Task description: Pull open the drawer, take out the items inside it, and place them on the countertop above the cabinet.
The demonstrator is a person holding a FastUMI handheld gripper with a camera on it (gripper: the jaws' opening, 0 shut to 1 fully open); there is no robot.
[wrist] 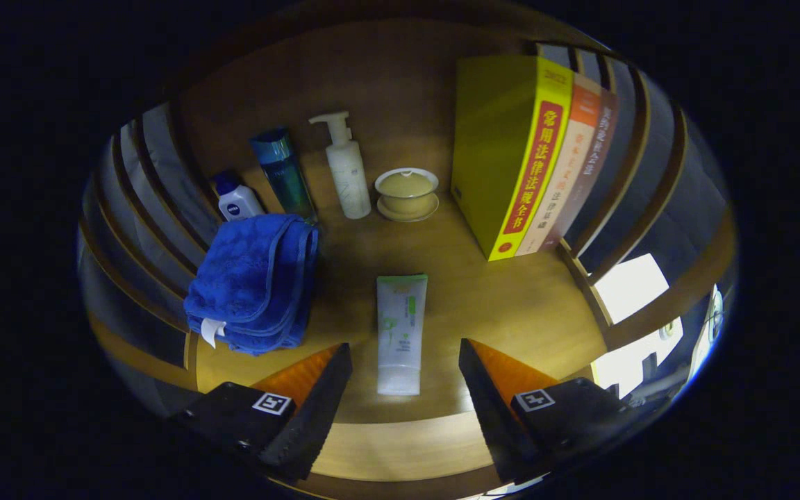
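- The gripper is held wide open, with nothing gripped.
- The tube, lying between the fingers, is judged light, soft and slippery.
- It is best squeezed around its middle.

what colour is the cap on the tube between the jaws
Green, on the white tube; gripper view. The gripper is open.

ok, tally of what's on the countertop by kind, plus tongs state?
Bottles: 3, small white, blue-green, pump
Tube: 1, lying between the open tongs
Towel: 1
Lidded cup: 1
Books: 3
Total: 9
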